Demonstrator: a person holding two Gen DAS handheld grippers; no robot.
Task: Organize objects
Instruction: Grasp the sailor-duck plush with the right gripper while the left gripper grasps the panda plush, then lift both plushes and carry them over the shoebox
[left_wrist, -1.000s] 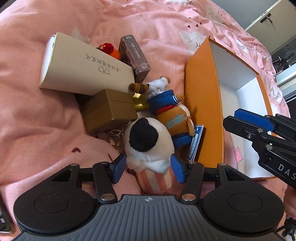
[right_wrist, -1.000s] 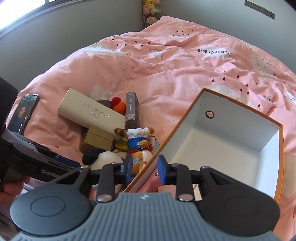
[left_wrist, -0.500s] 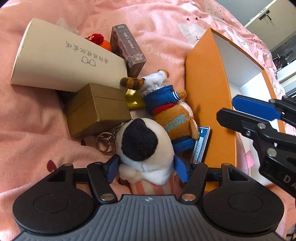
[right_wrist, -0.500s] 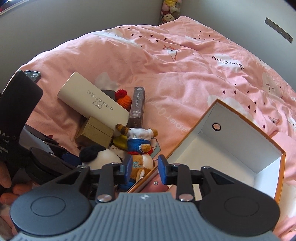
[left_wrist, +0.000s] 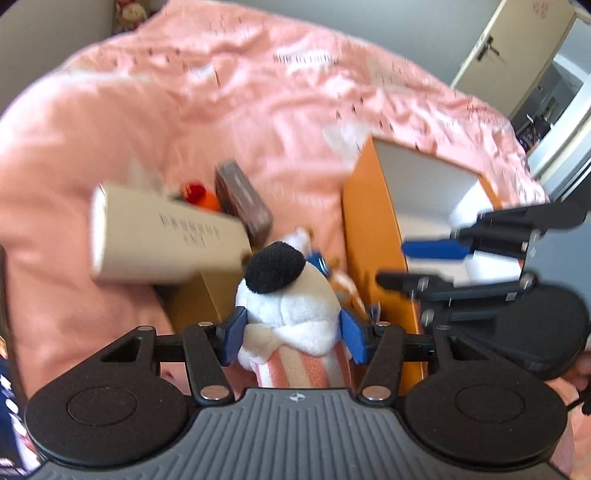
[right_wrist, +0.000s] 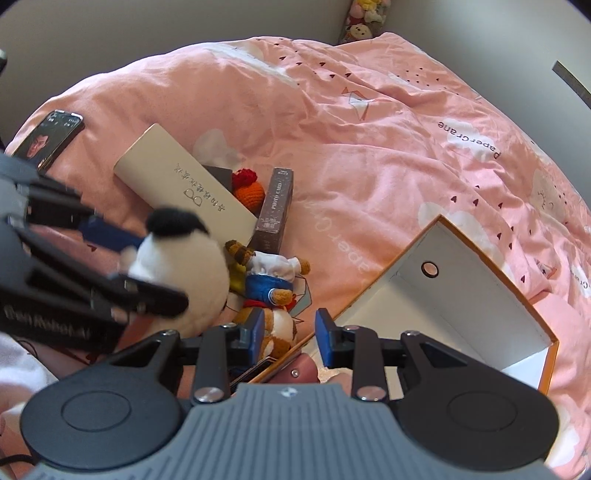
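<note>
both pads of my left gripper (left_wrist: 291, 338) squeeze the panda plush (left_wrist: 286, 295); i lift clear before swinging to the orange box (left_wrist: 373, 236).

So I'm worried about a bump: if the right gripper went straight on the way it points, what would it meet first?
Probably the near wall of the orange box, whose edge runs under the right gripper; depth is unclear.

A pink quilted bed (right_wrist: 369, 147) is carrying everything. A phone (right_wrist: 51, 136) is lying at ten o'clock; a cream box (right_wrist: 184, 184), photo-card box (right_wrist: 275, 210) and bear plush (right_wrist: 273, 291) are clustering centrally; an orange box (right_wrist: 461, 306) is sitting at four o'clock.
</note>
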